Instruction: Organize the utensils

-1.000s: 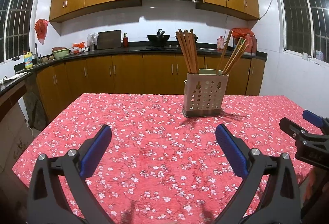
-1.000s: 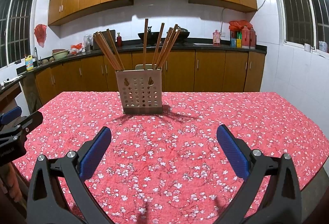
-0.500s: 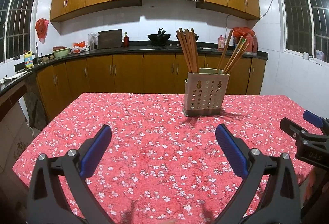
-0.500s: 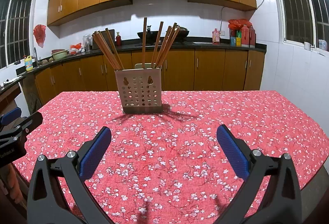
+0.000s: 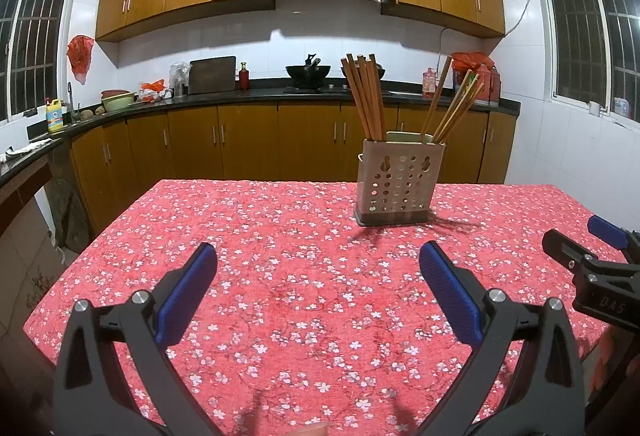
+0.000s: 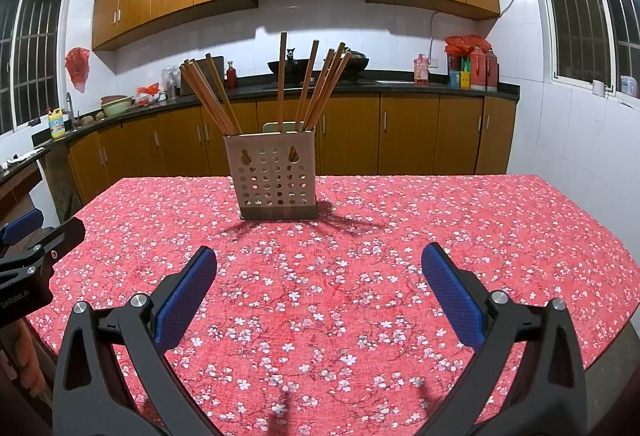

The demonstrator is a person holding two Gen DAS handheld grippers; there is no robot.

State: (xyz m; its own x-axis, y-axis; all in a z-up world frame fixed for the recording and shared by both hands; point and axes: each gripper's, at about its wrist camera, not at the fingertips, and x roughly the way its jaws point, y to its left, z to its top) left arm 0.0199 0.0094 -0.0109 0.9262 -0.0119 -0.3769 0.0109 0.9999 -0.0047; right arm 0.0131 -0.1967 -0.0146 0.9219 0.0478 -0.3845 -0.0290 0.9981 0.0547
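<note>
A beige perforated utensil holder [image 5: 400,183] stands upright on the red floral tablecloth [image 5: 304,276], with several wooden chopsticks [image 5: 366,95] leaning in it in two bunches. It also shows in the right wrist view [image 6: 275,171], with its chopsticks [image 6: 312,83] fanned out. My left gripper [image 5: 318,260] is open and empty above the cloth, short of the holder and left of it. My right gripper [image 6: 318,264] is open and empty, short of the holder and right of it. Each gripper shows at the edge of the other's view.
The table's left edge [image 5: 80,256] and right corner [image 6: 600,220] drop to the floor. Wooden kitchen cabinets and a dark counter [image 5: 240,95] with bottles, bowls and a wok run behind the table.
Both grippers stay open and nearly still. The views have shifted only slightly.
</note>
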